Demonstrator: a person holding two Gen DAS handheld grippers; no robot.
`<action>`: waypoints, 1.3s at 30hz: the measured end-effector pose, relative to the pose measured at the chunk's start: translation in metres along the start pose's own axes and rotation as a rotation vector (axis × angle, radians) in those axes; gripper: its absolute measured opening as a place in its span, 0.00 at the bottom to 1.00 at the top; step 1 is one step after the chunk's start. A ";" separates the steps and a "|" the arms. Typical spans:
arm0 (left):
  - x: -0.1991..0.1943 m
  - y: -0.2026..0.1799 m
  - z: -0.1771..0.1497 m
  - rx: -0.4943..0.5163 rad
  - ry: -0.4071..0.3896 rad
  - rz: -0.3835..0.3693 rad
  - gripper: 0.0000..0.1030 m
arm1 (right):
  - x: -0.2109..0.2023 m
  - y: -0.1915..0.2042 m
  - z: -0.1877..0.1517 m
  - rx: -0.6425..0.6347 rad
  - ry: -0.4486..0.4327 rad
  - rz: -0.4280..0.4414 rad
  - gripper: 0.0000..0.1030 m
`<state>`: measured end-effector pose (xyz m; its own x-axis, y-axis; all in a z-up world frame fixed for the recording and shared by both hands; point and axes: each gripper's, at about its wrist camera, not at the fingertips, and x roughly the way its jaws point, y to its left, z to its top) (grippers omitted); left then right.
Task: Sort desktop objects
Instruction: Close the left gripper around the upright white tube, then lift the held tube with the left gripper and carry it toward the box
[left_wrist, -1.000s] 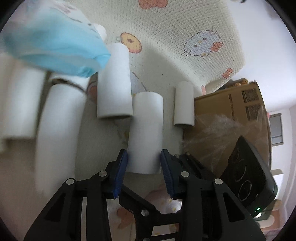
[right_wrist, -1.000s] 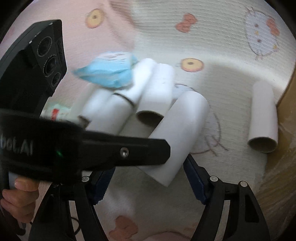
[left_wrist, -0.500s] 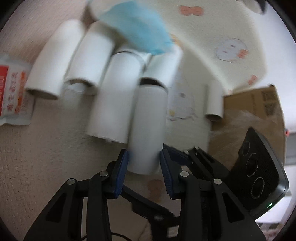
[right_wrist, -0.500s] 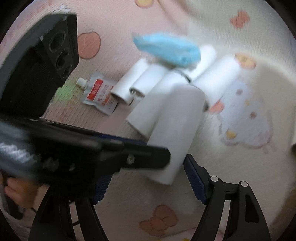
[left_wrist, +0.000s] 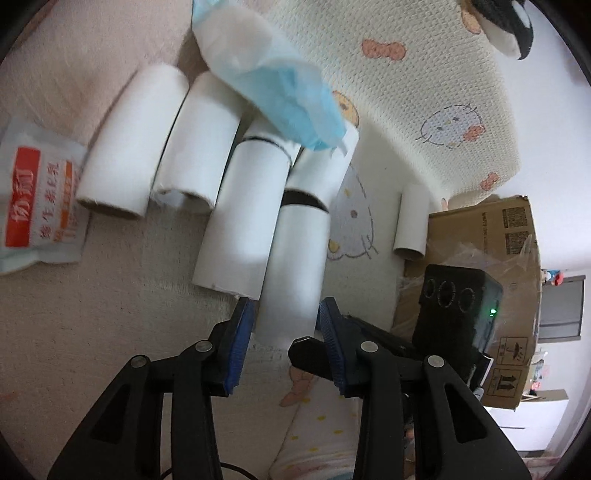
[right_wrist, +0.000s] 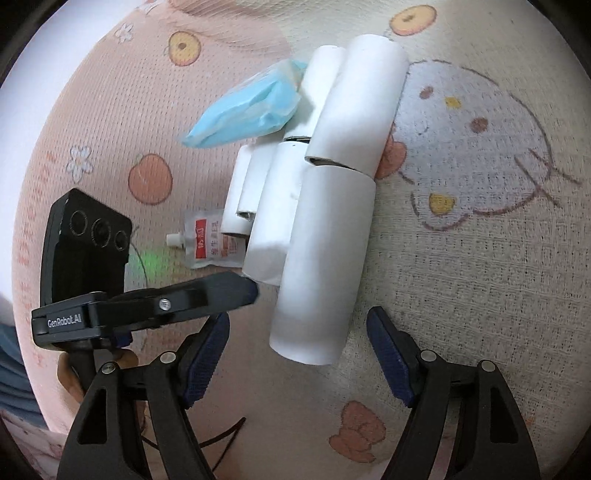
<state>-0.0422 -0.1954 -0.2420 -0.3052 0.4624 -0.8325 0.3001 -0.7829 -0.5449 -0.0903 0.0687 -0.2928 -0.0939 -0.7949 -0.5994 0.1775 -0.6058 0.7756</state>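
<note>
- Our left tongs (left_wrist: 286, 328) pinch the near end of a white tube (left_wrist: 297, 269), a blue pad on each side of it.
- That tube lies on the mat (left_wrist: 424, 70), at the right edge of a packed row of tubes (left_wrist: 243, 218); its far end butts against another tube.
- A blue pack (left_wrist: 284, 99) rests on top of the row's far ends.
- A sachet (left_wrist: 37, 199) lies flat at the row's left edge, touching the outermost tube.
- One small tube (left_wrist: 412, 221) lies apart on the right, just beside a cardboard box (left_wrist: 487, 229).
- Between the held tube and the small one we see bare mat, the widest open stretch.
- Our right tongs (right_wrist: 297, 354) stand spread, pads clear of the tube on both sides.
- In the right view the left tool's finger (right_wrist: 207, 291) crosses from the left, tight against the tube's left flank; the mat to the right is free.
</note>
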 end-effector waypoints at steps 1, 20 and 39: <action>-0.001 -0.001 0.002 -0.002 0.000 0.000 0.39 | -0.006 -0.001 -0.003 0.005 -0.001 0.004 0.73; 0.039 -0.044 0.050 0.163 0.168 0.183 0.40 | -0.005 -0.011 0.008 0.078 -0.082 -0.028 0.43; 0.057 -0.067 0.026 0.314 0.122 0.267 0.44 | 0.002 0.032 0.015 -0.151 -0.060 -0.291 0.46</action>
<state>-0.1027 -0.1274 -0.2501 -0.1394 0.2574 -0.9562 0.0590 -0.9618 -0.2675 -0.0993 0.0470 -0.2664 -0.2190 -0.5923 -0.7754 0.2775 -0.7997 0.5324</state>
